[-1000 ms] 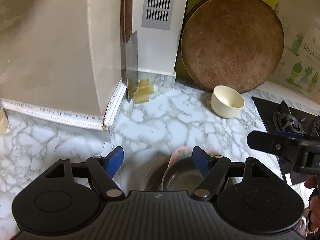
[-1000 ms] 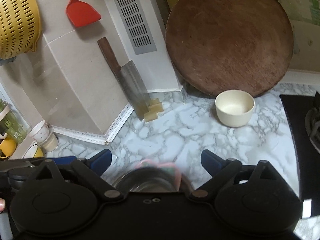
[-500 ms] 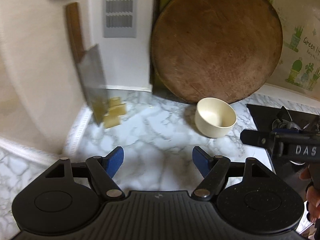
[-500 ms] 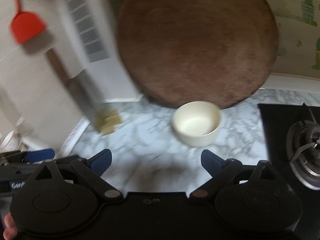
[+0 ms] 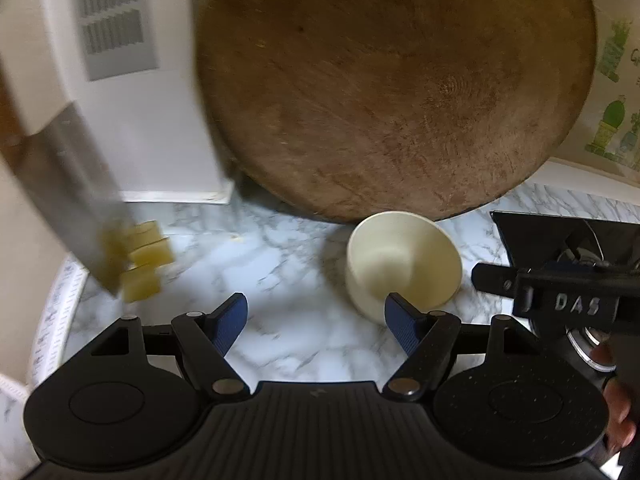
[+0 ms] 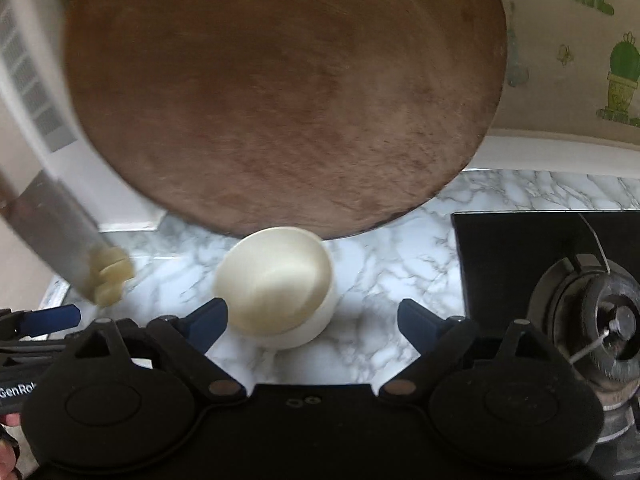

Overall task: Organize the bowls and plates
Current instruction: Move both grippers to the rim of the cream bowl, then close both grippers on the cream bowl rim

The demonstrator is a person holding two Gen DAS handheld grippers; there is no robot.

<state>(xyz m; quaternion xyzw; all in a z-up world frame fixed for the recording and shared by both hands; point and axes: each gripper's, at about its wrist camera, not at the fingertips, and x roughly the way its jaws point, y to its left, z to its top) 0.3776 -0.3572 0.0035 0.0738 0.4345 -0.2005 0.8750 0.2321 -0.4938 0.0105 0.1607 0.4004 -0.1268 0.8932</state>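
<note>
A cream bowl (image 5: pixel 404 264) stands upright and empty on the marble counter (image 5: pixel 288 280), just in front of the round wooden board. My left gripper (image 5: pixel 316 316) is open with nothing between its fingers; its right fingertip (image 5: pixel 396 312) overlaps the bowl's near rim in the picture. In the right wrist view the bowl (image 6: pixel 276 284) sits just ahead of my right gripper (image 6: pixel 312 316), toward its left finger. The right jaws are closing, and the pads are clear of the bowl. The right gripper's finger (image 5: pixel 500 280) shows beside the bowl.
A big round wooden board (image 6: pixel 280 92) leans on the back wall. A cleaver (image 5: pixel 68 200) stands at the left by yellowish blocks (image 5: pixel 144 256). A black gas hob (image 6: pixel 560 280) with a burner fills the right. A vent panel (image 5: pixel 112 28) is at the back left.
Both grippers moved forward and to the right, toward the cream bowl, which looks larger and nearer. The metal pot under them dropped out of view. The right jaws narrowed slightly.
</note>
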